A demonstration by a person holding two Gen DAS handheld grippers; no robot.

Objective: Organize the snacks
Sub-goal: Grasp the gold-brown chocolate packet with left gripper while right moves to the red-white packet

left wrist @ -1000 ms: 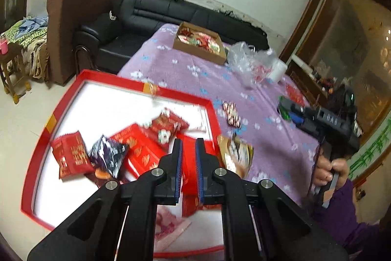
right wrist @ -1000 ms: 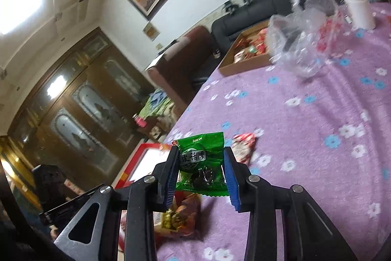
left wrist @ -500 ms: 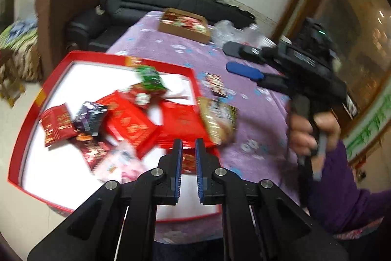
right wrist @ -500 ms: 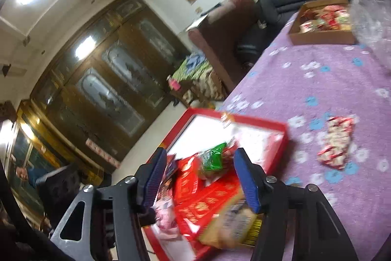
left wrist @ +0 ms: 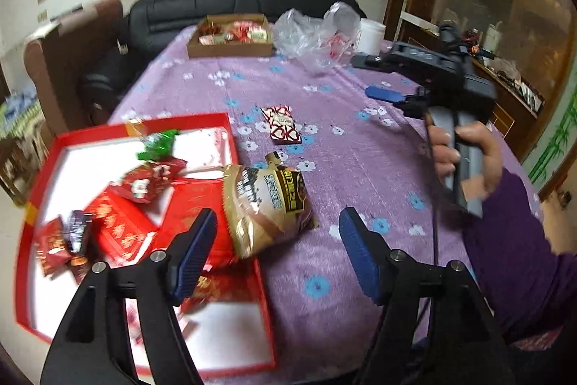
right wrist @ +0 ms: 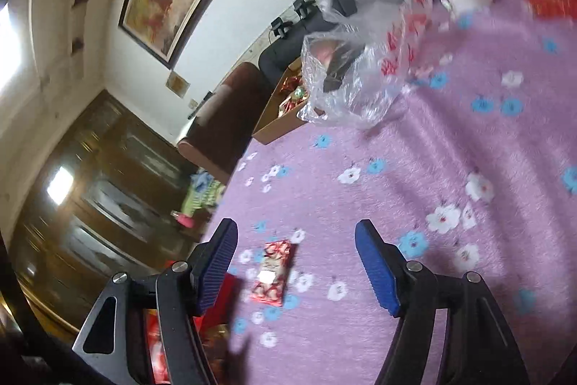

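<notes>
A red box [left wrist: 249,280] with a white floor sits at the table's near left and holds several snack packets, among them a green packet [left wrist: 158,143] at its far side. A gold-brown snack bag [left wrist: 267,204] lies across the box's right rim. A red-and-white packet [left wrist: 281,128] lies on the purple flowered cloth beyond it, also in the right wrist view [right wrist: 272,273]. My left gripper [left wrist: 277,248] is open and empty just above the gold bag. My right gripper [right wrist: 295,262] is open and empty, above the red-and-white packet; it shows in the left wrist view [left wrist: 382,78].
A cardboard tray of snacks [left wrist: 230,38] stands at the far side of the table. A crumpled clear plastic bag [left wrist: 313,31] and a white cup [left wrist: 371,31] are to its right. A black sofa [left wrist: 223,6] and brown armchair [left wrist: 68,60] stand behind.
The right gripper opened and dropped the green packet into the red box, then pulled back to the right. The left gripper went from shut to open and moved toward the gold bag.
</notes>
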